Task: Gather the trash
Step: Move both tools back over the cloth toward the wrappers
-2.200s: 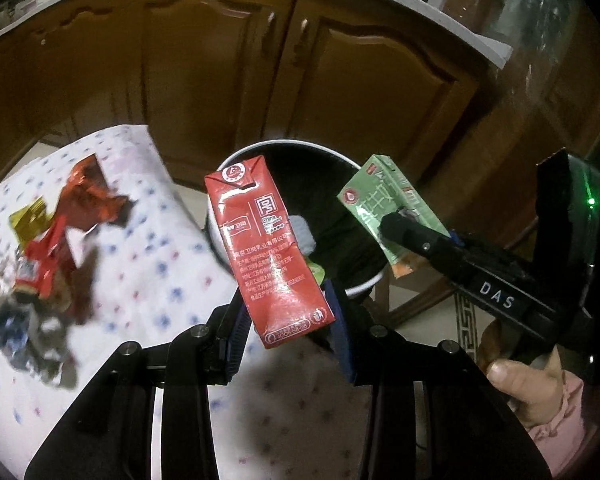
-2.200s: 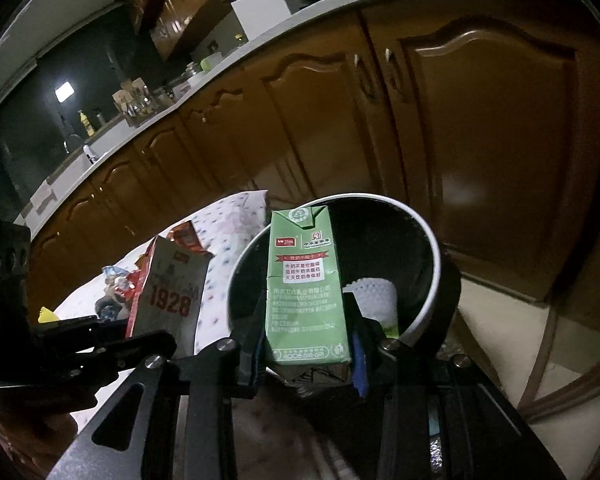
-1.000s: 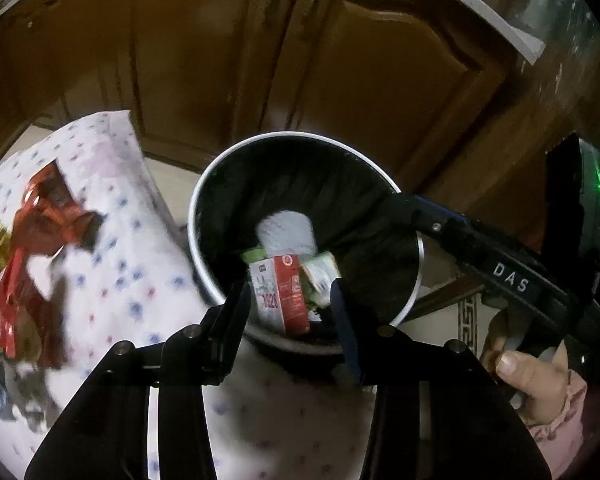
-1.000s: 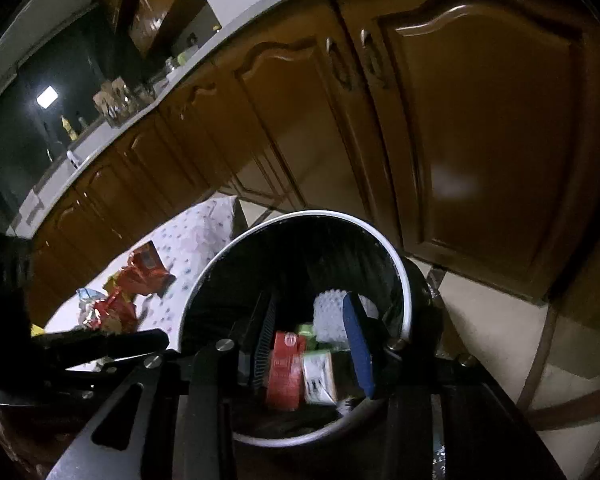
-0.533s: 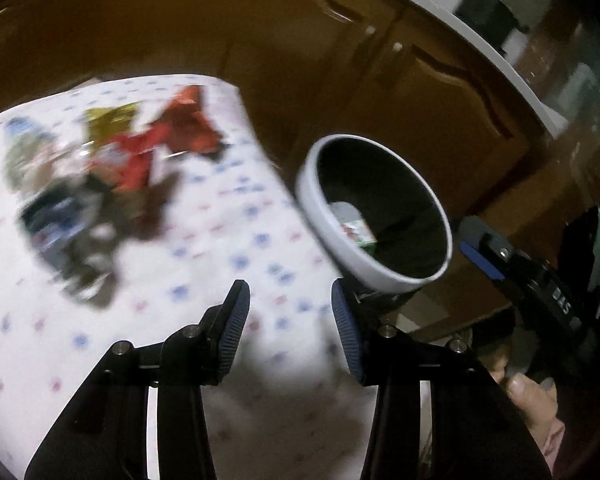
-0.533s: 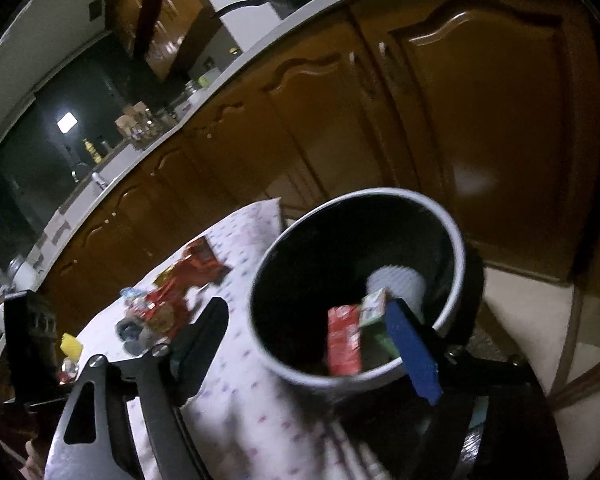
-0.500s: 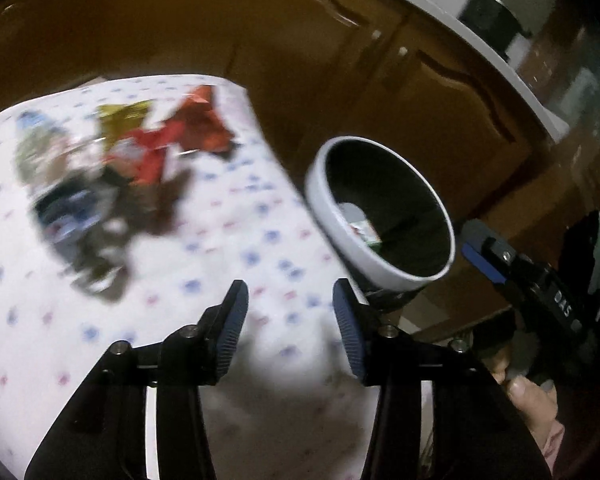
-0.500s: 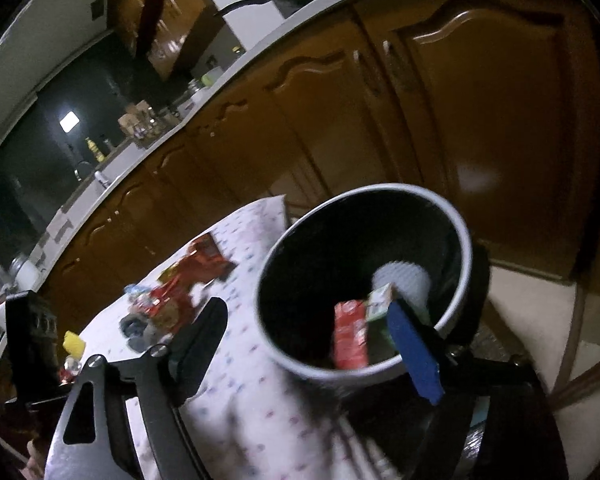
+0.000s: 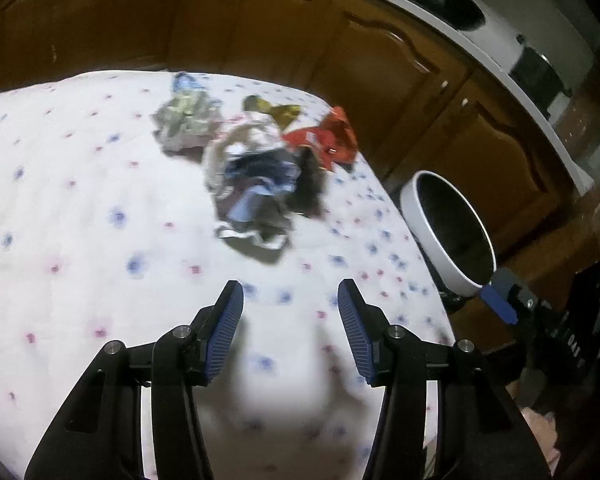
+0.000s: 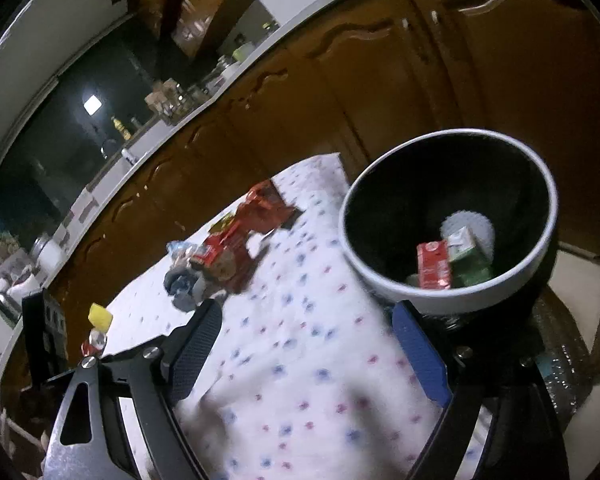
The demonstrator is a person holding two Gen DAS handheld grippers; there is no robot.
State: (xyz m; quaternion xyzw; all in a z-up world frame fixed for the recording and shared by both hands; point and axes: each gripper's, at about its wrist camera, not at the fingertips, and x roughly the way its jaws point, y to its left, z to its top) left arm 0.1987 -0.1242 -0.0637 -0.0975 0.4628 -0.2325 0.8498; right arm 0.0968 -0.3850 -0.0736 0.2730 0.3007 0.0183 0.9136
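A heap of crumpled wrappers [image 9: 256,168] lies on the dotted white tablecloth [image 9: 80,220]; a red wrapper [image 9: 328,144] is at its right end. The heap also shows in the right wrist view [image 10: 228,252]. A white-rimmed bin [image 10: 452,292] with a black liner stands beside the table's right end and holds a red carton [image 10: 434,266] and a green carton [image 10: 468,258]. My left gripper [image 9: 290,328] is open and empty above the cloth, short of the heap. My right gripper [image 10: 306,354] is open and empty, wide apart, near the bin.
Brown wooden cabinets [image 9: 260,28] under a white counter run behind the table. The bin [image 9: 448,232] sits just off the table's right edge. A small yellow piece [image 10: 100,316] lies on the cloth to the far left in the right wrist view.
Both cartons were dropped into the bin and both grippers opened. The left gripper swung left from the bin over the cloth toward the wrapper heap; the right gripper drew back from the bin.
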